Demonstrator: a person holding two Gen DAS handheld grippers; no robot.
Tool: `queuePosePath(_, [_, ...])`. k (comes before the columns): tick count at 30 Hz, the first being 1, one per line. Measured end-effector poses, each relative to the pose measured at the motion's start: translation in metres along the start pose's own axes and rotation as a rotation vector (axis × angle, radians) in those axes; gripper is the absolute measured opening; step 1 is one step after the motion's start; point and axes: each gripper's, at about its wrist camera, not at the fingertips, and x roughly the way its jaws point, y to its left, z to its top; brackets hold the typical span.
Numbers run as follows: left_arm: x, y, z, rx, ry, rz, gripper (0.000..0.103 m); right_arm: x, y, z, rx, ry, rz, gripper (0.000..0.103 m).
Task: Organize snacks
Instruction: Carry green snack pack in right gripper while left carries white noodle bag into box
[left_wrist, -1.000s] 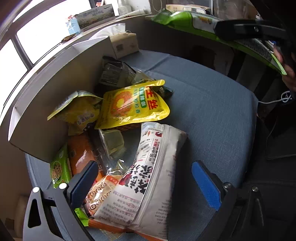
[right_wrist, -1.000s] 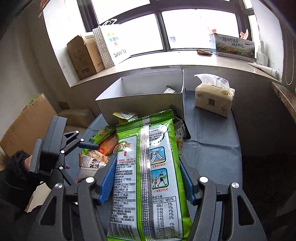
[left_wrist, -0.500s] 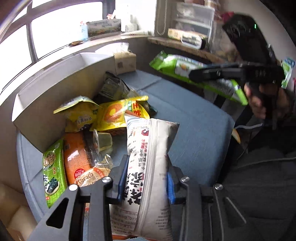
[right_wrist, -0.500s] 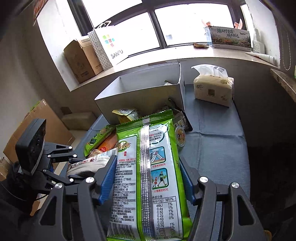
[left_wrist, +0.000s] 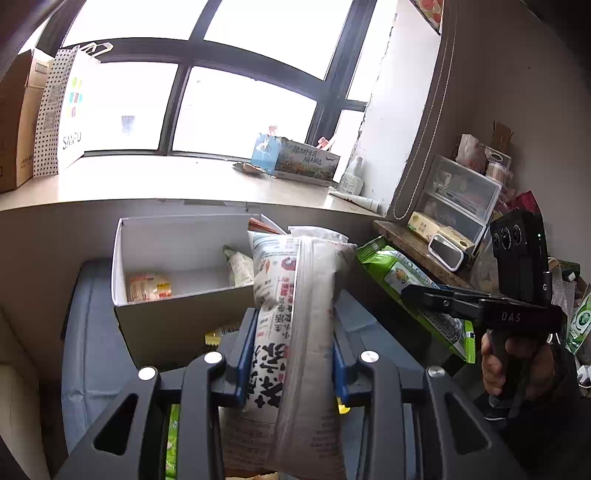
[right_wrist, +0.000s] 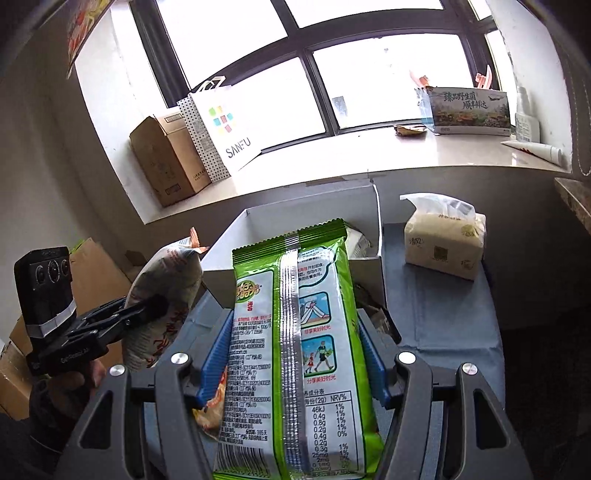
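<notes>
My left gripper is shut on a white snack bag with black and red print and holds it upright in the air, just in front of the open white box. The box holds an orange-yellow packet and a pale packet. My right gripper is shut on a long green snack bag, raised near the box. The white bag and left gripper show at left in the right wrist view. The green bag shows at right in the left wrist view.
Loose snacks lie on the blue-grey table cloth under the grippers. A tissue pack stands right of the box. The windowsill holds a cardboard box, a SANFU paper bag and a printed carton. A cluttered shelf is at right.
My left gripper closed on the white bag, lifted it off the pile and tilted up toward the box. My right gripper kept hold of the green bag and moved closer to the box.
</notes>
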Motion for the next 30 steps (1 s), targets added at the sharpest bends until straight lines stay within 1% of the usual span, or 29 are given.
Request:
queuePosePath(1, [0.005,0.003,0.01,-0.001,-0.009,0.011,0.038,0.007,0.002,0.01,-0.003,-0.006,-0.001,0.067])
queuePosePath(3, [0.014,0.015,0.031,-0.036,-0.019,0.027,0.038,0.023,0.005,0.028,-0.008,-0.018,0.0,0.067])
queuePosePath(6, [0.039,0.04,0.064,-0.09,-0.018,0.068,0.038,0.057,0.002,0.056,-0.008,0.005,-0.022,0.068])
queuePosePath(8, [0.061,0.059,0.085,-0.133,0.01,0.107,0.038,0.084,-0.002,0.073,-0.014,0.035,-0.06,0.068])
queuePosePath(10, [0.081,0.074,0.102,-0.135,0.033,0.16,0.038,0.111,-0.008,0.09,-0.001,0.067,-0.092,0.068])
queuePosePath(11, [0.092,0.081,0.107,-0.135,0.051,0.178,0.038,0.121,-0.009,0.097,-0.001,0.07,-0.098,0.068])
queuePosePath(12, [0.104,0.09,0.111,-0.158,0.079,0.179,0.038,0.132,-0.01,0.103,-0.004,0.072,-0.101,0.068])
queuePosePath(13, [0.114,0.101,0.112,-0.207,0.107,0.171,0.038,0.142,-0.011,0.109,-0.006,0.079,-0.106,0.068])
queuePosePath(14, [0.123,0.112,0.113,-0.255,0.124,0.183,0.038,0.152,-0.012,0.115,-0.006,0.09,-0.122,0.068])
queuePosePath(15, [0.131,0.119,0.112,-0.278,0.14,0.203,0.038,0.161,-0.014,0.119,-0.004,0.099,-0.15,0.068])
queuePosePath(16, [0.139,0.125,0.112,-0.285,0.147,0.217,0.039,0.168,-0.015,0.123,-0.002,0.103,-0.169,0.068])
queuePosePath(18, [0.149,0.136,0.111,-0.293,0.156,0.242,0.042,0.181,-0.019,0.129,0.005,0.114,-0.169,0.068])
queuePosePath(19, [0.154,0.143,0.111,-0.304,0.174,0.254,0.053,0.186,-0.02,0.131,0.002,0.116,-0.166,0.069])
queuePosePath(20, [0.159,0.148,0.112,-0.313,0.187,0.262,0.075,0.19,-0.021,0.133,0.001,0.114,-0.173,0.07])
queuePosePath(21, [0.161,0.151,0.113,-0.312,0.19,0.287,0.088,0.195,-0.023,0.134,0.007,0.115,-0.186,0.082])
queuePosePath(22, [0.161,0.154,0.113,-0.308,0.178,0.312,0.103,0.2,-0.027,0.134,0.024,0.124,-0.192,0.1])
queuePosePath(23, [0.161,0.156,0.114,-0.305,0.163,0.312,0.103,0.206,-0.03,0.134,0.039,0.14,-0.184,0.103])
queuePosePath(24, [0.16,0.158,0.114,-0.307,0.162,0.295,0.103,0.209,-0.032,0.132,0.046,0.152,-0.186,0.103])
queuePosePath(26, [0.161,0.158,0.112,-0.31,0.173,0.277,0.103,0.21,-0.034,0.128,0.038,0.138,-0.221,0.103])
queuePosePath(30, [0.157,0.15,0.106,-0.255,0.183,0.277,0.103,0.2,-0.035,0.123,0.026,0.116,-0.197,0.103])
